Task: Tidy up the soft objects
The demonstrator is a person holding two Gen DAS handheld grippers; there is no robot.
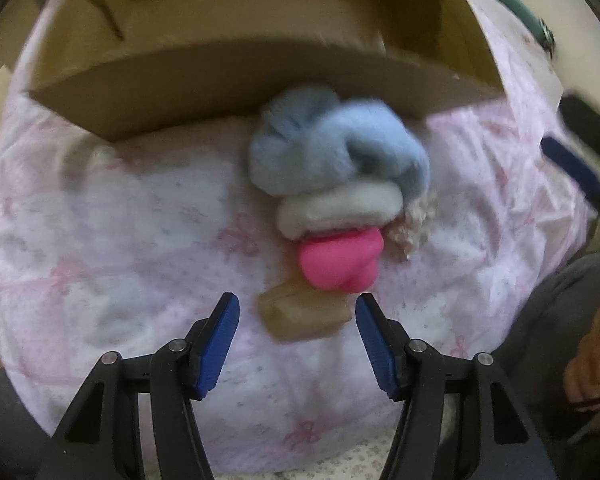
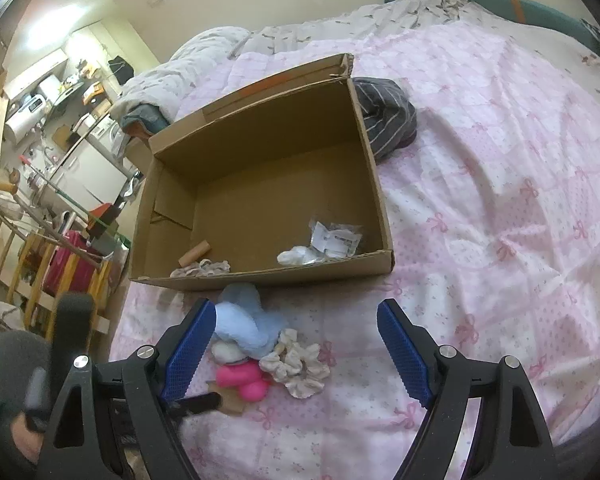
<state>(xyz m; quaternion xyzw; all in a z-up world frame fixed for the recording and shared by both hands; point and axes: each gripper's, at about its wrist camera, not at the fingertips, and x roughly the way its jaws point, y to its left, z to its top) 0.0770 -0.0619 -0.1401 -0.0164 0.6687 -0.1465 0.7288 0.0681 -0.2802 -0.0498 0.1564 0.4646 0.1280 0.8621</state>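
Note:
A pile of soft things lies on the pink bedspread before a cardboard box: a light blue fluffy piece, a white one, a pink squishy toy, a cream scrunchie and a tan block. My left gripper is open, its fingers either side of the tan block, just short of the pink toy. My right gripper is open and empty above the pile.
Inside the box lie a tan roll, a cream scrunchie, white cloth and a clear bag. A striped grey garment lies behind the box. The bed's left edge drops to a cluttered room.

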